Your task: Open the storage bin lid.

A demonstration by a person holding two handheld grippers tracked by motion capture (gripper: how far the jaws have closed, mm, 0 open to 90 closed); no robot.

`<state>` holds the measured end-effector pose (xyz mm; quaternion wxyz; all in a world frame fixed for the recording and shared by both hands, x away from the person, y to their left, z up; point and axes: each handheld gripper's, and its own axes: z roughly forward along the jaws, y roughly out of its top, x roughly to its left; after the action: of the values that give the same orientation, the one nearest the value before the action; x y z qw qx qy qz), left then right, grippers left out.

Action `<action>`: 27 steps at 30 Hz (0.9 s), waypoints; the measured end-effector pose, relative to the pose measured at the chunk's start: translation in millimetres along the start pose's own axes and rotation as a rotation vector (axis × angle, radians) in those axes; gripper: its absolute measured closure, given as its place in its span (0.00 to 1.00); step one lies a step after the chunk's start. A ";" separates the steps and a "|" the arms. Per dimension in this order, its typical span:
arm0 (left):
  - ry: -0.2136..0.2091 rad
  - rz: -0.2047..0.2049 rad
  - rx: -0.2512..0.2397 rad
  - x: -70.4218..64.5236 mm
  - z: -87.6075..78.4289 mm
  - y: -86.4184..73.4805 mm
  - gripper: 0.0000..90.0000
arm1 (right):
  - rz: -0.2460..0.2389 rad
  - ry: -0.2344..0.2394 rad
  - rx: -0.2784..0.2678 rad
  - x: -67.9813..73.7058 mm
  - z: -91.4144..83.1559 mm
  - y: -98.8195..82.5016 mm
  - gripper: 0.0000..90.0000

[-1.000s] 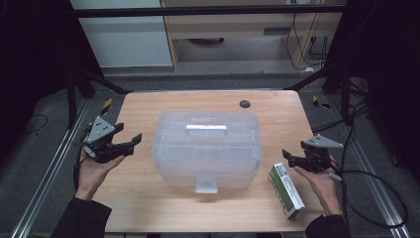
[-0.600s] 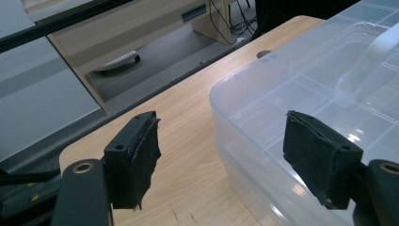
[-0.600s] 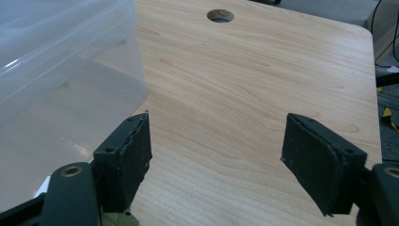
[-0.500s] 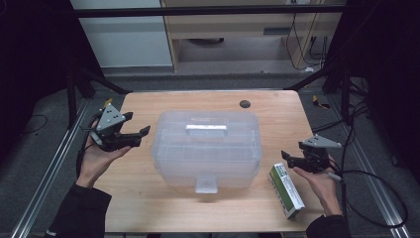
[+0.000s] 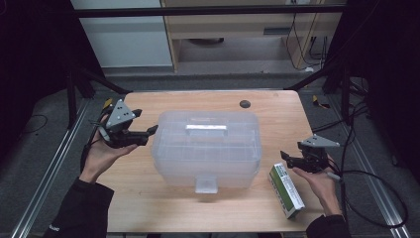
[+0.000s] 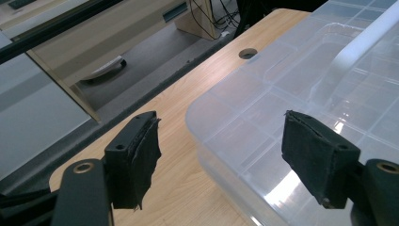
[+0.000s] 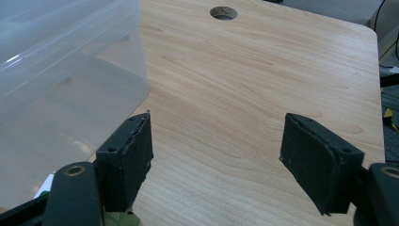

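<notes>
A large clear plastic storage box (image 5: 205,146) with a closed lid and a white handle (image 5: 206,129) stands in the middle of the wooden table (image 5: 148,198). My left gripper (image 5: 146,133) is open at the box's left end, with its jaws spread over the lid's near corner (image 6: 226,117). At the right, my right gripper (image 5: 287,158) is open and holds nothing, a little above a green and white carton (image 5: 286,190) lying flat by the box's right front corner. The box wall (image 7: 61,80) shows at the left in the right gripper view.
A round cable hole (image 5: 244,104) sits in the table near its far edge. Metal rails (image 5: 49,163) run along both sides of the table. A cabinet (image 5: 247,29) stands behind it, and cables (image 5: 366,173) trail off at the right.
My left gripper has moved forward and right, up to the box's left end. The right gripper has barely moved.
</notes>
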<state>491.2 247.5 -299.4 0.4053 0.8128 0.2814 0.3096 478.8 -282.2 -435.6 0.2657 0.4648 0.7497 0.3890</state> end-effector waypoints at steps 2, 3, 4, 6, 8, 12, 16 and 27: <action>-0.016 0.025 -0.019 -0.8 2.0 4.7 0.33 | -0.003 0.001 -0.001 0.0 -0.1 0.2 0.29; -0.016 0.025 -0.019 -0.8 2.0 4.7 0.33 | -0.003 0.001 -0.001 0.0 -0.1 0.2 0.29; -0.020 0.039 -0.020 -1.5 2.4 7.0 0.33 | -0.003 0.002 -0.001 0.0 -0.1 0.3 0.29; -0.022 0.035 0.001 -5.9 0.9 11.4 0.33 | -0.010 0.006 -0.003 0.2 0.1 0.6 0.29; -0.029 0.038 -0.001 -7.2 1.3 13.8 0.33 | -0.009 0.007 0.001 0.5 0.2 0.6 0.29; -0.047 0.057 -0.004 -10.9 2.7 18.9 0.34 | -0.006 0.011 0.007 1.0 0.3 0.5 0.30; -0.066 0.082 0.005 -15.2 5.0 23.2 0.35 | -0.015 0.016 0.009 0.7 0.6 0.4 0.30; -0.099 0.147 0.027 -27.2 10.0 32.7 0.37 | -0.016 0.021 0.016 0.5 0.6 0.5 0.31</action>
<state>487.6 206.6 -284.5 0.3839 0.8509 0.2047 0.2943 479.2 -281.4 -435.6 0.2571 0.4568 0.7592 0.3858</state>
